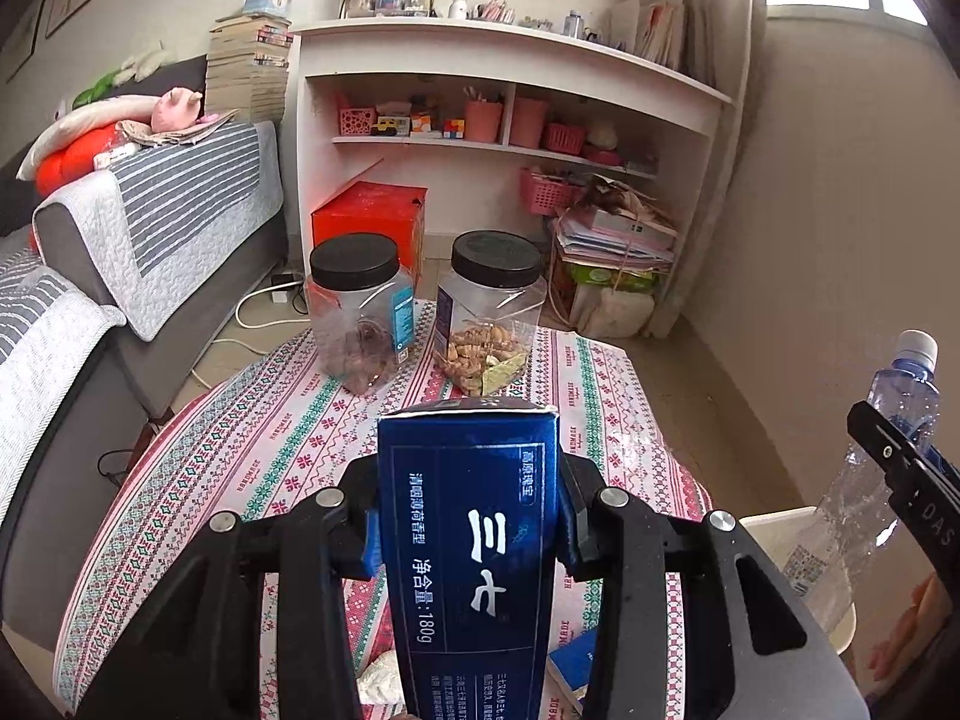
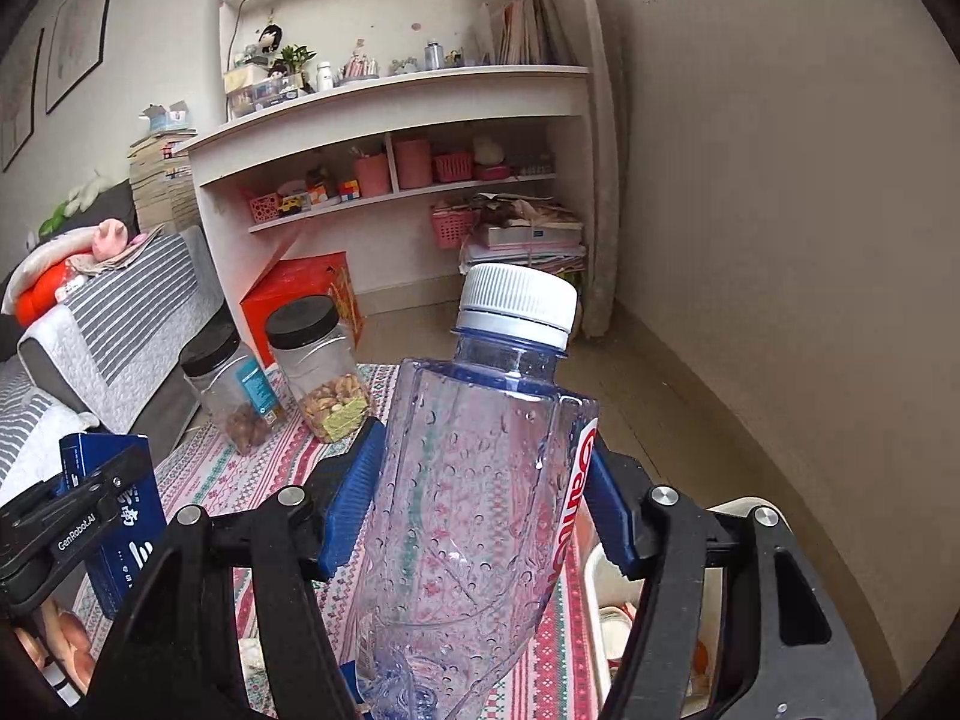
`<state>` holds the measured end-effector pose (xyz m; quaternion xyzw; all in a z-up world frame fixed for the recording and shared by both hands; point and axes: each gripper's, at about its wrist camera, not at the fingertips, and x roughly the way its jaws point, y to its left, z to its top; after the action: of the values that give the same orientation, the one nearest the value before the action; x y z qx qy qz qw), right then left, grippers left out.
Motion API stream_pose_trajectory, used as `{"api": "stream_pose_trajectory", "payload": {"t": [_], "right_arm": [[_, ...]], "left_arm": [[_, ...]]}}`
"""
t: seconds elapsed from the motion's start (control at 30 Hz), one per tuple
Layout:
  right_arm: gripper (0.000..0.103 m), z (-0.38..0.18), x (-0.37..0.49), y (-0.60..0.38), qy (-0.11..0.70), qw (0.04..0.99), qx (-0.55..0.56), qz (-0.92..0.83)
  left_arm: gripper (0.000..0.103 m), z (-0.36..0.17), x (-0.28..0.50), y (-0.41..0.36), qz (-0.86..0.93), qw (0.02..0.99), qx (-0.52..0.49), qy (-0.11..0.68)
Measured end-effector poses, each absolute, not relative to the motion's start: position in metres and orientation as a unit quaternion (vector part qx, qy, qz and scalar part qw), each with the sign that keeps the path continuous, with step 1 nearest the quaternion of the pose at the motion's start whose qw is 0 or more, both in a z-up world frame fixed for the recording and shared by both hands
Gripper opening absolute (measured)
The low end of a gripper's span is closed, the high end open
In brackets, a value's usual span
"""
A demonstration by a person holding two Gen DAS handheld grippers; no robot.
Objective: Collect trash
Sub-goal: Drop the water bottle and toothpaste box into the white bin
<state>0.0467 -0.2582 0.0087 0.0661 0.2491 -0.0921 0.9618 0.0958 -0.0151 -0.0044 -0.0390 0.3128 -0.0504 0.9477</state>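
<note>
Patterned tablecloth (image 1: 252,438) ends near the sofa on the left; bare floor lies far right. Two jars (image 1: 360,312) stand far. Left gripper (image 1: 468,534) clamps a blue box (image 1: 474,540), "180g". Right gripper (image 2: 480,510) clamps a clear bottle (image 2: 480,480), red lettering, cap far.

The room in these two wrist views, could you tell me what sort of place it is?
Most likely a lived-in home living room: a sofa with striped covers, a white shelf unit of books and toys, and a small table under a patterned cloth.
</note>
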Motion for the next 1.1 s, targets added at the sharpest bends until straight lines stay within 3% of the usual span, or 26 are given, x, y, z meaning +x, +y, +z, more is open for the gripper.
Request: {"api": "stream_pose_trajectory", "payload": {"t": [0.47, 0.53, 0.6, 0.63, 1.1], "right_arm": [[0.061, 0.015, 0.009, -0.342, 0.262, 0.941, 0.115, -0.182], [0.066, 0.015, 0.001, -0.356, 0.264, 0.936, 0.13, -0.194], [0.088, 0.016, -0.008, -0.368, 0.258, 0.931, 0.149, -0.211], [0.091, 0.016, -0.014, -0.374, 0.253, 0.929, 0.157, -0.218], [0.096, 0.018, -0.063, -0.427, 0.24, 0.912, 0.189, -0.274]], "left_arm": [[0.041, -0.003, 0.08, -0.064, -0.093, 0.945, -0.016, 0.314], [0.041, -0.003, 0.078, -0.073, -0.102, 0.943, -0.014, 0.317], [0.041, -0.003, 0.072, -0.083, -0.113, 0.941, -0.013, 0.319], [0.041, -0.003, 0.069, -0.089, -0.12, 0.94, -0.011, 0.319], [0.041, -0.02, 0.029, -0.194, -0.216, 0.911, 0.016, 0.352]]}}
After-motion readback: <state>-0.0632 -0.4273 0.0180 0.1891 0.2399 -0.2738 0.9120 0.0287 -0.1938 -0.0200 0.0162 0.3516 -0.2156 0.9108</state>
